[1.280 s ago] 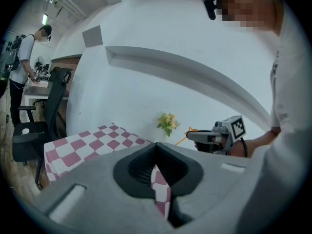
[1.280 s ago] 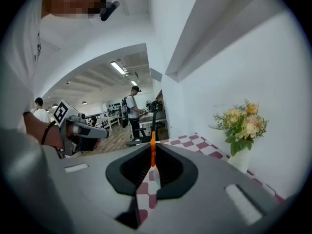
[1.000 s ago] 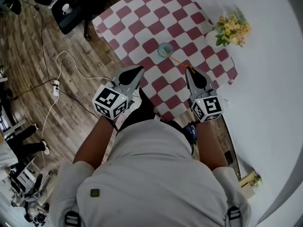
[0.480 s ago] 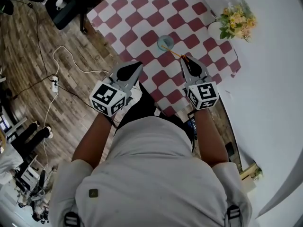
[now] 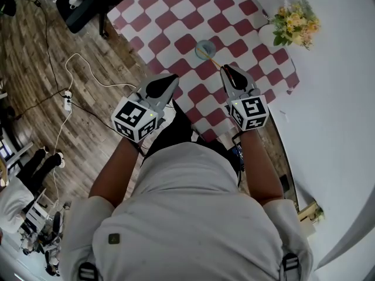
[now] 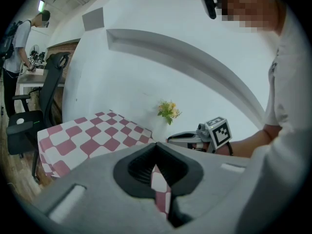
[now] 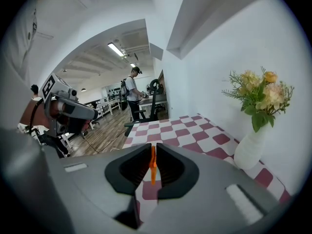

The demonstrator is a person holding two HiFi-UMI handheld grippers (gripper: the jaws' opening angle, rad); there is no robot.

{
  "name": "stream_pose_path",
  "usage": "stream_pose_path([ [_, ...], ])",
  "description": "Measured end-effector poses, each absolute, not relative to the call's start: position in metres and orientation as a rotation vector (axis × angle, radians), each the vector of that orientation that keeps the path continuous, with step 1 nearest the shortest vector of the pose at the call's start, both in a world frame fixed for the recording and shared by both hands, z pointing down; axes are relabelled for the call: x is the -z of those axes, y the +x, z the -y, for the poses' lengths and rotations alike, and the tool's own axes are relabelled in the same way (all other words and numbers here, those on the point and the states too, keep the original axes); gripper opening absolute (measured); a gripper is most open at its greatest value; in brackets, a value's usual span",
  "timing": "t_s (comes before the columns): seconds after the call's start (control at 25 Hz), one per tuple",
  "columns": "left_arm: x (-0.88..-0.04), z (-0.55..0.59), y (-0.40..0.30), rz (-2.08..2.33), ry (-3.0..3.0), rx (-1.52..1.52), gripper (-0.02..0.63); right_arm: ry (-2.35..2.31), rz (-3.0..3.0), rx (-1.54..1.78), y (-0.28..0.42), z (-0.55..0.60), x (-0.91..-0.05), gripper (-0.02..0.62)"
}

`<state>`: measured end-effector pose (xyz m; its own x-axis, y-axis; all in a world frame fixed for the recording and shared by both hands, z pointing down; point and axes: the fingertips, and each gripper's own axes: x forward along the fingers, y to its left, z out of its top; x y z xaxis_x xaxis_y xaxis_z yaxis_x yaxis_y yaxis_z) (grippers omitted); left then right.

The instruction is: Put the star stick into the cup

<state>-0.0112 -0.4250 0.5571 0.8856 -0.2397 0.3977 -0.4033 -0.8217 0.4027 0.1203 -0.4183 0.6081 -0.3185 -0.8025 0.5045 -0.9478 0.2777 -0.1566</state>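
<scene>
Two grippers reach forward side by side from the person's bare forearms, over the near edge of the surface [image 5: 176, 16], which is covered in a red-and-white checked cloth. Each gripper carries a cube printed with black-and-white square markers.

The right gripper [image 5: 225, 69] points far and left toward the cup [image 5: 204, 50], and its jaws are clamped on the thin orange star stick [image 5: 213, 61]. The stick slants from the jaw tips to the mouth of the pale blue cup. Whether its far end is inside the cup cannot be made out.

The left gripper [image 5: 170, 78] hangs at the near left of the surface with its jaws together on nothing. A white vase of yellow flowers [image 5: 293, 25] stands at the far right corner.
</scene>
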Motion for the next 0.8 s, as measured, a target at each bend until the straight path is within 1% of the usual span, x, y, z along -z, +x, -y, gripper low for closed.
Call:
stream_pose_path([
  [0.32, -0.555, 0.413, -0.004, 0.474, 2.573, -0.464, 0.003, 1.584, 2.252, -0.59, 0.125, 0.41, -0.6, 0.067],
  [0.8, -0.54, 0.362, 0.021, 0.51, 2.606, -0.457, 0.003, 1.609, 2.323, -0.523, 0.149, 0.363, -0.565, 0.067],
])
